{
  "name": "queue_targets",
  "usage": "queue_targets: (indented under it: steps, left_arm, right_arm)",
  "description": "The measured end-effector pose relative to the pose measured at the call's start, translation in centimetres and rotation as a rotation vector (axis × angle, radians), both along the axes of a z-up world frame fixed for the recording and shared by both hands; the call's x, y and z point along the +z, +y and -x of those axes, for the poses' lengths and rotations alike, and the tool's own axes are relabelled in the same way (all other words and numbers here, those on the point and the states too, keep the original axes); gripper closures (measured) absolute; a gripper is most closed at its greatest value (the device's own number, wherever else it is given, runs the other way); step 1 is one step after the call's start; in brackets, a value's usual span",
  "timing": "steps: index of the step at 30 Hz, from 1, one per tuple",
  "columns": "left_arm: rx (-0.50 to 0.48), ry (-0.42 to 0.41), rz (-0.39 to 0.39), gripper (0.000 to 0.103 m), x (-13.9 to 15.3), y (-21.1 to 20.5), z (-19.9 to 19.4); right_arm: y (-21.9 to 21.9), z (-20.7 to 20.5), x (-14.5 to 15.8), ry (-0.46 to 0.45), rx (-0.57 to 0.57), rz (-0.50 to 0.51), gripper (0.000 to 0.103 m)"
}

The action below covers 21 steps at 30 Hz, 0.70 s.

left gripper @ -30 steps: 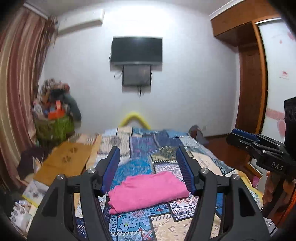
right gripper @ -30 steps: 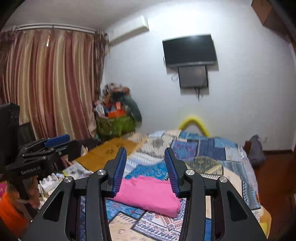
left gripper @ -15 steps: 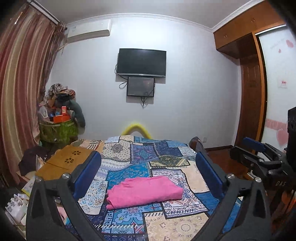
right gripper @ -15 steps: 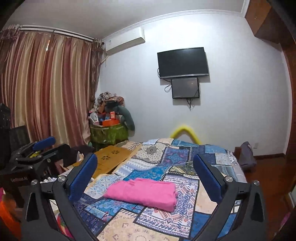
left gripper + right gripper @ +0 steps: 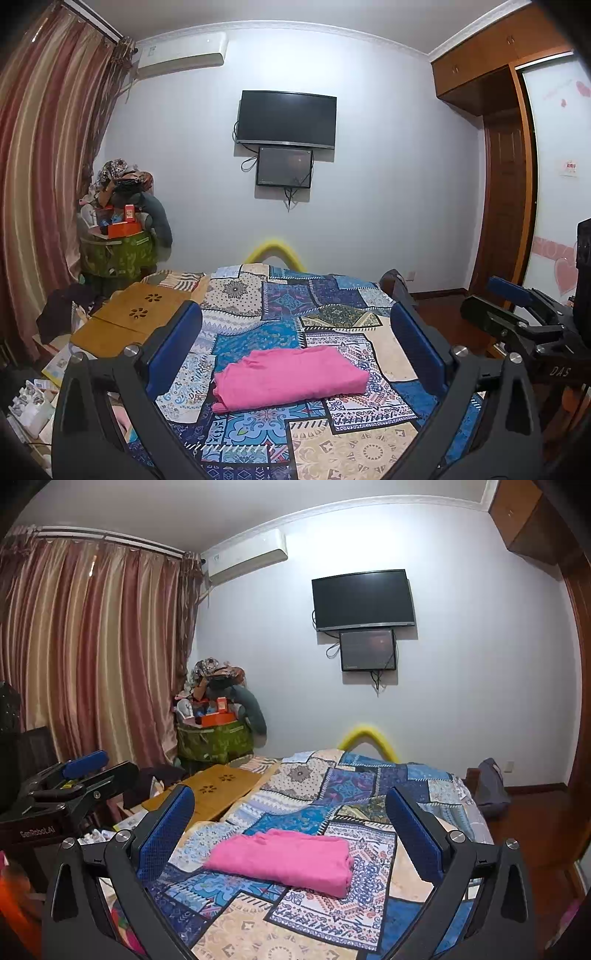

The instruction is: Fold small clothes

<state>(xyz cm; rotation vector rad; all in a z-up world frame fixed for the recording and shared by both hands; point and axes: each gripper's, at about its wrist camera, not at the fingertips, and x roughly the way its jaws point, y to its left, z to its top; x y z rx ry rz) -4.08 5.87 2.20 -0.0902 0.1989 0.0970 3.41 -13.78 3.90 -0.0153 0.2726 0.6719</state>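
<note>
The left wrist view takes in a wooden wardrobe (image 5: 506, 177) along the right wall and the right gripper (image 5: 517, 299) seen side-on at the right edge; the right wrist view instead shows the full spread of striped curtains (image 5: 92, 657) on the left and the left gripper (image 5: 79, 771) side-on near them. Both views show the wall-mounted TV (image 5: 286, 119), the air conditioner (image 5: 181, 55) and a heaped green basket (image 5: 116, 254) in the corner. The folded pink cloth (image 5: 288, 376) lies flat on the patchwork bedspread (image 5: 291, 302), near its front part, ahead of both grippers and touched by neither. Its long axis runs across the bed, roughly left to right in both views; in the right wrist view the thicker rounded end points right, while the left wrist view shows layered edges at its left end. Both grippers have just been opening and now stand with jaws wide apart, nothing between the pads.
</note>
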Motion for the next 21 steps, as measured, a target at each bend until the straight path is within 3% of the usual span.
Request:
queue_targets:
  steps: [11, 21]
  left_arm:
    - [-0.008, 0.013, -0.023, 0.000, -0.48, -0.40, -0.37]
    - [-0.018, 0.018, 0.007, 0.000, -0.57, -0.06, -0.63]
  right_arm:
    - [-0.05, -0.58, -0.25, 0.026, -0.005, 0.007, 0.000]
    - [-0.31, -0.44, -0.17, 0.027, -0.010, 0.006, 0.000]
